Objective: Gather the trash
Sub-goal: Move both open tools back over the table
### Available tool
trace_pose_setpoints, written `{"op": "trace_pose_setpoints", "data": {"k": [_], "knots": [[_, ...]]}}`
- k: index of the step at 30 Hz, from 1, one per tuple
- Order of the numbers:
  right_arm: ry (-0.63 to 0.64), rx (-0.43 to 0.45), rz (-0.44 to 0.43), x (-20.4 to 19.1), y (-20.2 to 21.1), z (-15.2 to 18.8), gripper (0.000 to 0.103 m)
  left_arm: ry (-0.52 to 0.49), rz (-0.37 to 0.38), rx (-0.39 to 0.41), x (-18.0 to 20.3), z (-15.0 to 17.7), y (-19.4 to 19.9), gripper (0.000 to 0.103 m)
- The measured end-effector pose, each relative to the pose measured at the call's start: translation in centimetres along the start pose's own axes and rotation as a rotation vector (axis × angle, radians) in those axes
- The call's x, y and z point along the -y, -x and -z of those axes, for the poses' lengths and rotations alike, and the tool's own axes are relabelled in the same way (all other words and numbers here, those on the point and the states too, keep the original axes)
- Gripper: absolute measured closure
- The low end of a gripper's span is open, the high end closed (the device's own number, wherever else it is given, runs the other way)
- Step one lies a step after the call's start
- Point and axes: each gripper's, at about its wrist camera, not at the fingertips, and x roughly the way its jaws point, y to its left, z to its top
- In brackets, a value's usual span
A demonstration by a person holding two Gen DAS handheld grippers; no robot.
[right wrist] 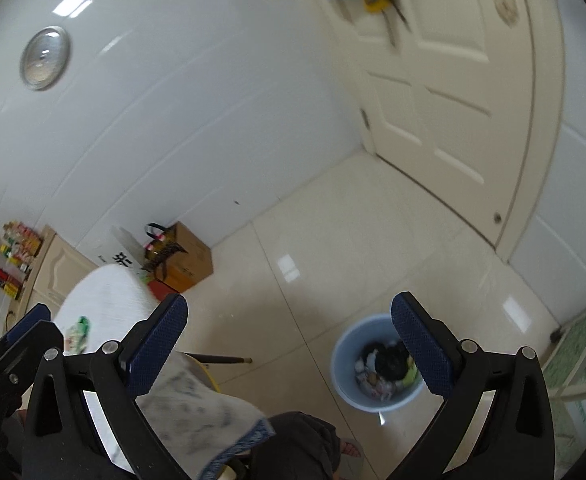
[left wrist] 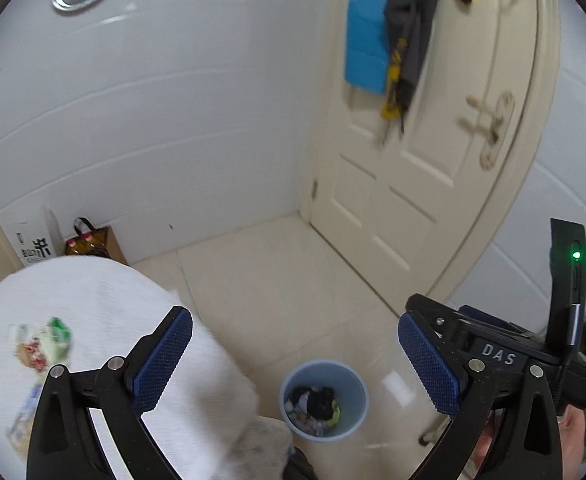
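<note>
A person is holding two black hand-held grippers with blue textured pads over a cream tiled floor. The left gripper (left wrist: 295, 356) is standing spread wide with nothing between its pads. The right gripper (right wrist: 289, 344) is likewise gaping wide and carrying nothing. Below and ahead of both, a round pale blue plastic waste bin (left wrist: 324, 398) is sitting on the floor, holding a heap of dark and light crumpled trash (left wrist: 315, 406). To the left of the left gripper, a round table under a white cloth (left wrist: 105, 300) is bearing some blurred green, red and white wrappers (left wrist: 43, 344), possibly snack packets. Ahead, beyond the bin, a cream panelled door (left wrist: 425, 152) is standing closed, with blue, grey and yellow clothes (left wrist: 393, 28) hanging on it.
</note>
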Motion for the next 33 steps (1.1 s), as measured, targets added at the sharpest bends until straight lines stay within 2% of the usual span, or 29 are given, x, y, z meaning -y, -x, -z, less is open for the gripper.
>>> {"op": "trace_pose_setpoints", "data": {"k": [5,11,19,24,30,33], "knots": [[0.09,0.052,-0.045,-5.6,2.4,-0.6,0.0,0.062,-0.038,0.094,-3.9,1.4,6.6,0.001],[0.211,0.114,-0.13,-13.6,5.1,-0.3,0.0,0.144,-0.118,0.198,-8.5,3.8,13.3,0.001],[0.359,0.146,-0.215,-22.6,6.3,1.3,0.0,0.202,-0.241,0.284,-12.4,8.4,19.7,0.001],[0.452,0.126,-0.253,-27.1,5.4,3.2,0.0,0.209,-0.32,0.267,-13.8,12.3,21.4,0.001],[0.53,0.073,-0.273,-31.2,2.9,5.5,0.0,0.201,-0.343,0.203,-14.4,15.5,20.6,0.001],[0.549,0.046,-0.278,-32.3,1.8,6.7,0.0,0.155,-0.328,0.141,-13.9,15.7,18.8,0.001]]}}
